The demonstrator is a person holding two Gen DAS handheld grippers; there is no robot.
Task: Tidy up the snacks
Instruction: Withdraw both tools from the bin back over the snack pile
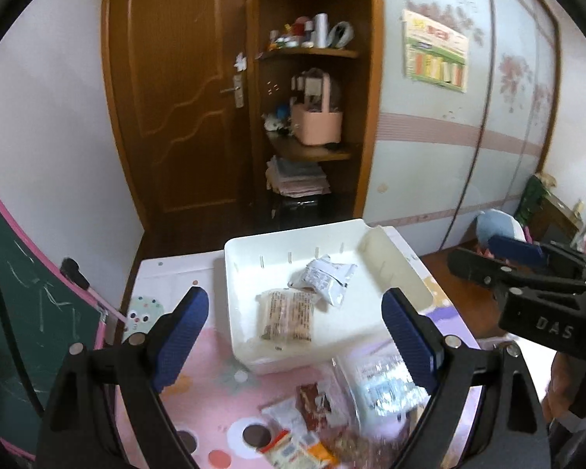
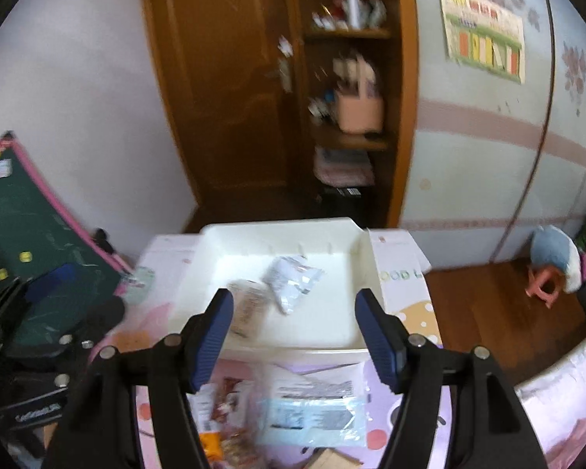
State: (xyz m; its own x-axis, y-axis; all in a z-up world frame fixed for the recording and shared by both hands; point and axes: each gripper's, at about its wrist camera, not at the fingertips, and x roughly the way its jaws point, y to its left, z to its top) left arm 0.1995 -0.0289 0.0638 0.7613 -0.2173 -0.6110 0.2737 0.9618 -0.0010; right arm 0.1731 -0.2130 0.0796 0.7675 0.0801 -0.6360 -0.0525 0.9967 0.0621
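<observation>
A white plastic bin (image 1: 230,250) stands at the far end of a small table with a pink patterned cover (image 1: 215,383). Two snacks lie inside it: a tan biscuit packet (image 1: 287,314) and a white-silver packet (image 1: 324,279). Loose snacks lie in front of the bin: a clear bag with a pale blue label (image 2: 312,410), a red-brown packet (image 1: 312,402) and small orange-white packets (image 1: 293,449). My left gripper (image 1: 295,301) hovers open above the pile, holding nothing. My right gripper (image 2: 295,299) is beside it, also open with nothing between its fingers.
A green chalkboard with a pink frame (image 1: 19,293) leans at the table's left. Behind the table are a wooden door (image 1: 175,97) and corner shelves (image 1: 312,156) with clutter. On the wooden floor to the right lie a blue plush toy (image 2: 554,254) and a pink stool (image 2: 543,289).
</observation>
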